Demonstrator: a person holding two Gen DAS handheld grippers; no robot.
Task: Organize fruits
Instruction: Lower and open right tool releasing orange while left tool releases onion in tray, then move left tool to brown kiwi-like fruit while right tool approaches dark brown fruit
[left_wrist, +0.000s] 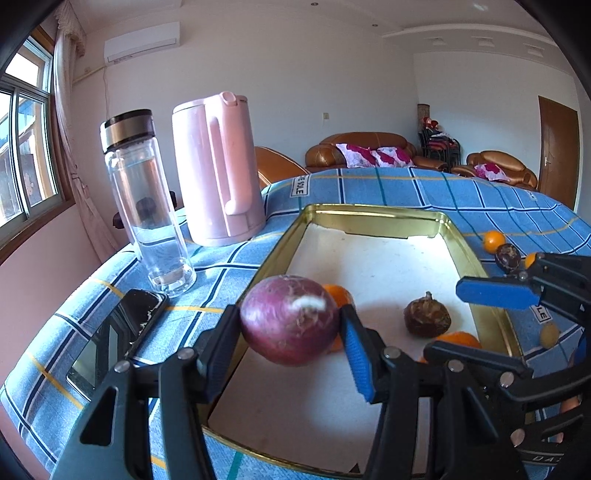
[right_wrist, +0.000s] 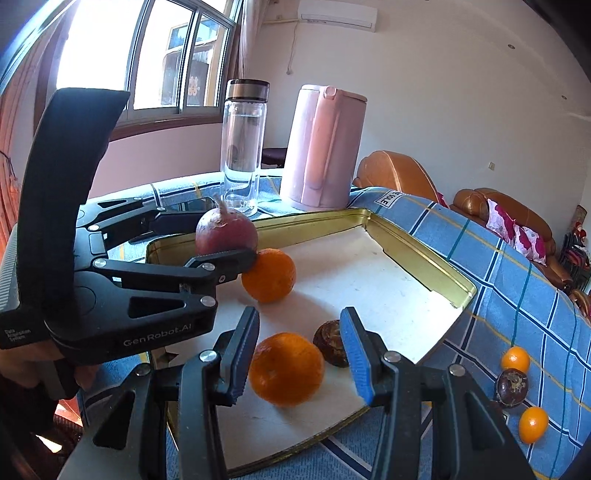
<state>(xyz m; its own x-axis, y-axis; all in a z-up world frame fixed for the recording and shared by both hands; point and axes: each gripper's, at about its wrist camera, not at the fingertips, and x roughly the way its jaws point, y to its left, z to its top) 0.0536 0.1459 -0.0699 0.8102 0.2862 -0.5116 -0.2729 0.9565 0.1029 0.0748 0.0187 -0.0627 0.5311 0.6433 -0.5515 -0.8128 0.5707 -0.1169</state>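
Left gripper (left_wrist: 290, 328) pinches a red onion (left_wrist: 290, 319) between its jaws, held over the near-left part of the gold tin tray (left_wrist: 373, 214) on the blue plaid counter (left_wrist: 498, 199). Right gripper (right_wrist: 299, 354) has its jaws spread around an orange (right_wrist: 286, 369) in the tray, pads not pressing it; a second orange (right_wrist: 269, 275) and a dark brown fruit (right_wrist: 330, 341) also lie in the tray. Two small oranges (right_wrist: 515, 359) and another dark fruit (right_wrist: 511, 384) sit on the cloth right of the tray; a glass bottle (left_wrist: 147, 206) and pink kettle (left_wrist: 216, 170) stand behind.
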